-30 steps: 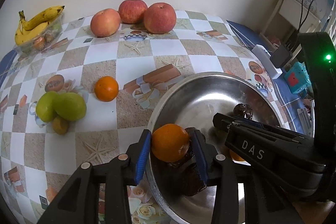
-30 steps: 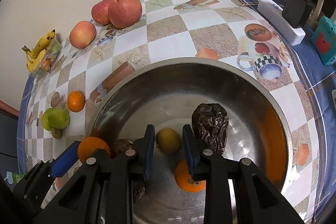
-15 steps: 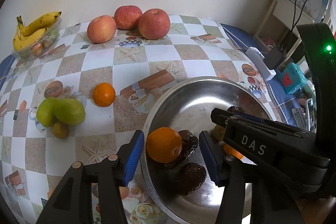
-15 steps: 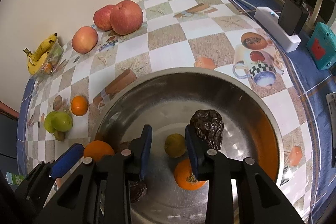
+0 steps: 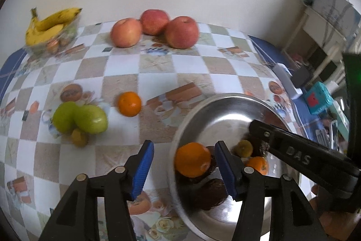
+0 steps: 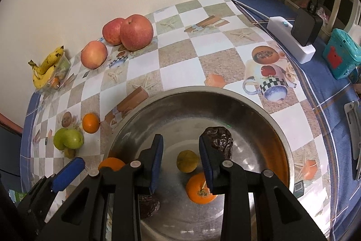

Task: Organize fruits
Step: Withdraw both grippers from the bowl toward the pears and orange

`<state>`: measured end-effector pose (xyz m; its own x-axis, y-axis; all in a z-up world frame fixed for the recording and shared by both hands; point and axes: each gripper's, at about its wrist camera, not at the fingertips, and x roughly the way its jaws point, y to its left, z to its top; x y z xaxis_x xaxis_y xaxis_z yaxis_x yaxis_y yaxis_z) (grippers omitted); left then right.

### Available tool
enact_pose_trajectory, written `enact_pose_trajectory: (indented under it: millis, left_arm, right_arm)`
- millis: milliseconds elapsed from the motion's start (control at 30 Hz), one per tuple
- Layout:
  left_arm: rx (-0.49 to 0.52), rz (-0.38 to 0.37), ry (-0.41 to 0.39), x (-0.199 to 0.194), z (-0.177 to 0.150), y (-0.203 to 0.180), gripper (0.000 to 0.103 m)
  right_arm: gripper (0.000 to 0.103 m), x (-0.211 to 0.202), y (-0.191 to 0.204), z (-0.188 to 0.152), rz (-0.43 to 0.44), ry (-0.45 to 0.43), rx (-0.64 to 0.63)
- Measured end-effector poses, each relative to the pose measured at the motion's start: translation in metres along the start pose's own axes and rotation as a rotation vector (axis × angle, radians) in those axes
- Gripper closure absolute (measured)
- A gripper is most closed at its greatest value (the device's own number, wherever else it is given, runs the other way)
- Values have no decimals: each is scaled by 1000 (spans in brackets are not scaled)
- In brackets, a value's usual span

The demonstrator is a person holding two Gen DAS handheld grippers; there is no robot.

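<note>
Now an orange (image 5: 193, 159) is seen inside the steel bowl (image 5: 227, 103), resting on dark dried fruits (image 5: 209, 192) at its near-left rim. It lies between the blue pads of the left gripper (image 5: 183, 169), whose jaws have just been opening — neither pad is pressed on it, so it is released. A second orange (image 6: 200, 188), a small yellow-green fruit (image 6: 187, 161) and a wrinkled dark fruit (image 6: 220, 142) are also seen in the bowl. The right gripper (image 6: 181, 162) is held over them, jaws parted, nothing gripped. Left of the bowl on the checkered tablecloth (image 5: 155, 60) a third orange (image 5: 129, 104) and green pears (image 5: 80, 117) are found — three apples (image 5: 154, 31) and bananas (image 5: 50, 24) sit far back by the wall.
</note>
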<state>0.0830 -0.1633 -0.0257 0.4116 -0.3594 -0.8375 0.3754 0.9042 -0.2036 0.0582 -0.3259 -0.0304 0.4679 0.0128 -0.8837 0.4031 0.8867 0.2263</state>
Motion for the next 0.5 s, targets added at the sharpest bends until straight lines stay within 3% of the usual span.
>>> enact_pose_trajectory:
  millis: [200, 367, 500]
  left_arm:
    - [-72, 20, -3, -3, 3, 19, 41]
    - [-140, 132, 8, -4, 4, 44, 41]
    - [-204, 168, -5, -9, 6, 68, 41]
  right_arm:
    - [69, 0, 1, -1, -6, 1, -5]
    - [69, 2, 7, -2, 6, 9, -24]
    - [69, 4, 12, -3, 14, 17, -35]
